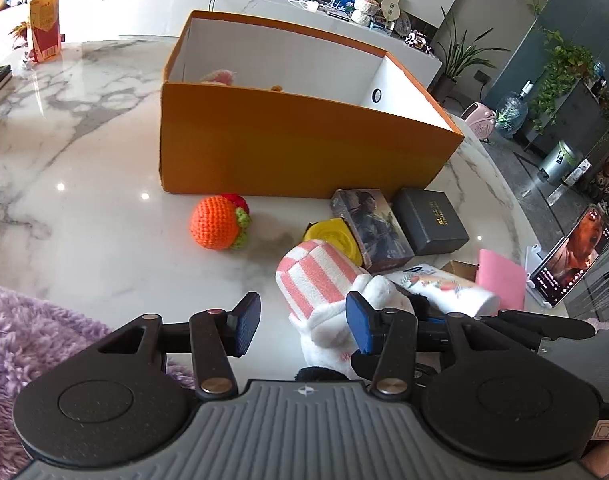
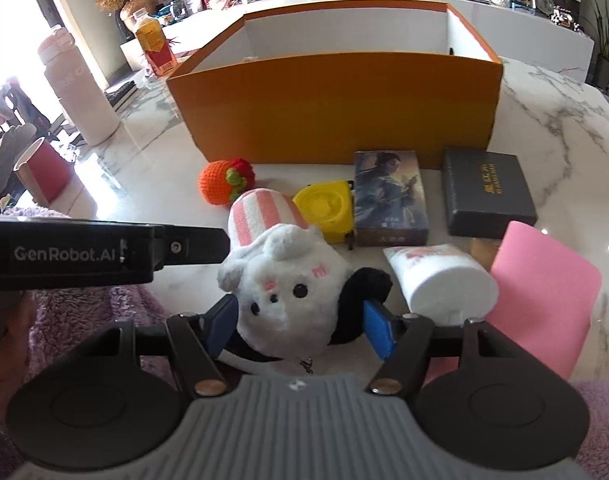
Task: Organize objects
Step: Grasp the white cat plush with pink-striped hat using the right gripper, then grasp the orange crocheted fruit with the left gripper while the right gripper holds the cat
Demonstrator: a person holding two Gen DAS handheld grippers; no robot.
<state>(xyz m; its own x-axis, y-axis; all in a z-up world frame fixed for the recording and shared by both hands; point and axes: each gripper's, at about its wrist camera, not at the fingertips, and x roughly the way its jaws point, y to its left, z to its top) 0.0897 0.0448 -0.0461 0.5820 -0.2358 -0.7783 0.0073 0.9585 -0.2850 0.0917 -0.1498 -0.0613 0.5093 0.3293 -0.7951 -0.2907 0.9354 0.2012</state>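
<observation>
A white plush toy with a pink-striped hat (image 2: 288,280) lies on the marble table (image 2: 564,120); it also shows in the left wrist view (image 1: 324,292). My right gripper (image 2: 300,326) is open with its blue pads on either side of the plush body. My left gripper (image 1: 302,324) is open just left of the plush, its right pad against the plush. The open orange box (image 1: 296,152) stands behind, with something pink and something tan inside. A crocheted orange ball (image 1: 216,222), a yellow tape measure (image 2: 324,208), a picture box (image 2: 390,196), a dark box (image 2: 486,196) and a white roll (image 2: 444,280) lie in front of it.
A pink card (image 2: 544,300) lies at the right and a purple fluffy rug (image 1: 32,336) at the near edge. A juice bottle (image 1: 44,20) and a white tumbler (image 2: 80,88) stand at the left. A phone on a stand (image 1: 572,256) is at the right table edge.
</observation>
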